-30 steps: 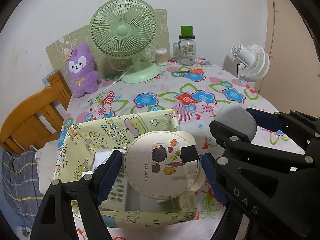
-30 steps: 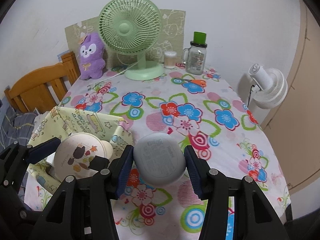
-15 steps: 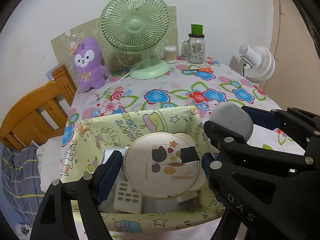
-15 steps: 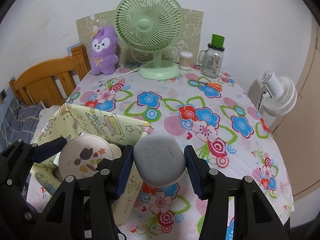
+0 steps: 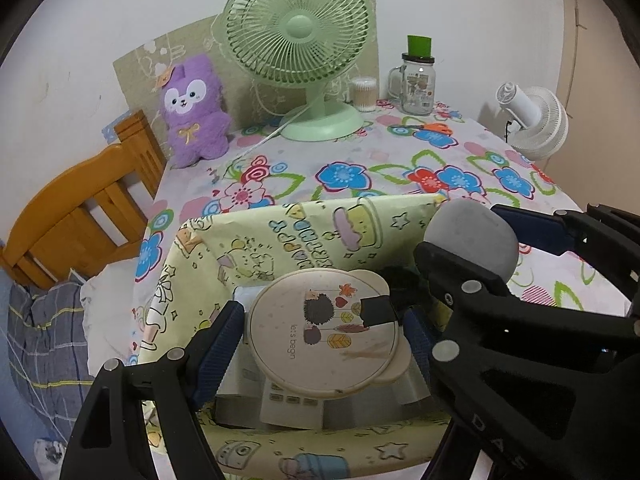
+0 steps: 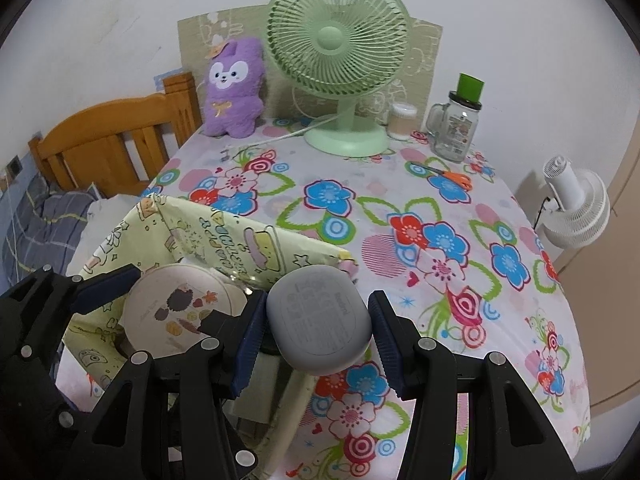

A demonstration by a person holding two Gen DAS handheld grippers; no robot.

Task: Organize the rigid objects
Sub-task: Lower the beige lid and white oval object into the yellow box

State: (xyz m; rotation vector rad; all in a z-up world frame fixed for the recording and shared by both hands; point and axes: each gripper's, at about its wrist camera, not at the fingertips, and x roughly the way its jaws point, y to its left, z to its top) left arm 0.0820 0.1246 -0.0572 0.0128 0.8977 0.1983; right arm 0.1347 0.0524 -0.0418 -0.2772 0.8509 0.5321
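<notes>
The left tool (image 5: 322,336) clamps a round cream disc with small ears and a printed hedgehog (image 5: 326,338) between its ribbed blue pads, holding it over the open pale-yellow cartoon-print fabric box (image 5: 280,232) at the tabletop's near left corner. The right tool (image 6: 316,330) grips a smooth grey rounded case (image 6: 318,322), which hangs above the box's right wall. Inside the box lies a white remote-like keypad (image 5: 292,400). The tabletop's glossy floral cloth (image 6: 400,208) also carries, along its far edge, a ribbed green desk fan (image 6: 340,44), a fuzzy purple plush rabbit (image 6: 234,84) and a clear glass mug-jar with a green cap (image 6: 456,124).
</notes>
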